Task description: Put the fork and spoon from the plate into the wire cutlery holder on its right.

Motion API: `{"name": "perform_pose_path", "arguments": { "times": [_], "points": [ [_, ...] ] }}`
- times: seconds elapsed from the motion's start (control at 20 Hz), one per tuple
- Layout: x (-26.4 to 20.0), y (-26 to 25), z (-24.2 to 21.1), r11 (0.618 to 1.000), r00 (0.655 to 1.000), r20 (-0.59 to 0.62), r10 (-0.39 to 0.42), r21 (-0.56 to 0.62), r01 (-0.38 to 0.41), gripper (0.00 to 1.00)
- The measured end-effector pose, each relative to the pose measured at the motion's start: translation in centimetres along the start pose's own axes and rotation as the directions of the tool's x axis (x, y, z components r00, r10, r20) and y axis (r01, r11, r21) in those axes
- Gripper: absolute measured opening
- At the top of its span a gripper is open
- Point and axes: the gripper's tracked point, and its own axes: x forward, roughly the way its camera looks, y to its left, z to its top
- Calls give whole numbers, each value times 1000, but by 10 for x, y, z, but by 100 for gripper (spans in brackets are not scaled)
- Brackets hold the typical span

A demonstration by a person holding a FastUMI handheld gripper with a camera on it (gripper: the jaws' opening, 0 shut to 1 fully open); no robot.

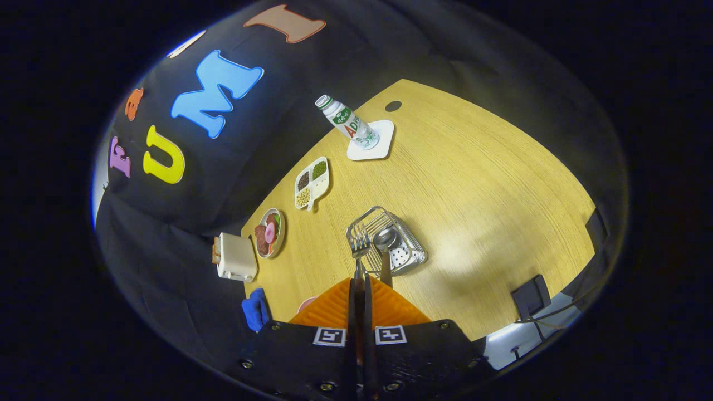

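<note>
In the gripper view the tongs (361, 278) are pressed nearly together, pinching the fork (359, 249) by its handle, tines over the wire cutlery holder (390, 240) at twelve o'clock. The spoon (385, 245) stands in that holder, just right of the fork, on the wooden tabletop (473, 184).
</note>
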Motion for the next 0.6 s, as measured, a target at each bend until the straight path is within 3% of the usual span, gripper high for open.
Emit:
{"name": "perform_pose_path", "arguments": {
  "times": [0.6],
  "points": [
    [18,-7,-5,991,992,-39,-118,-67,115,5]
  ]
}}
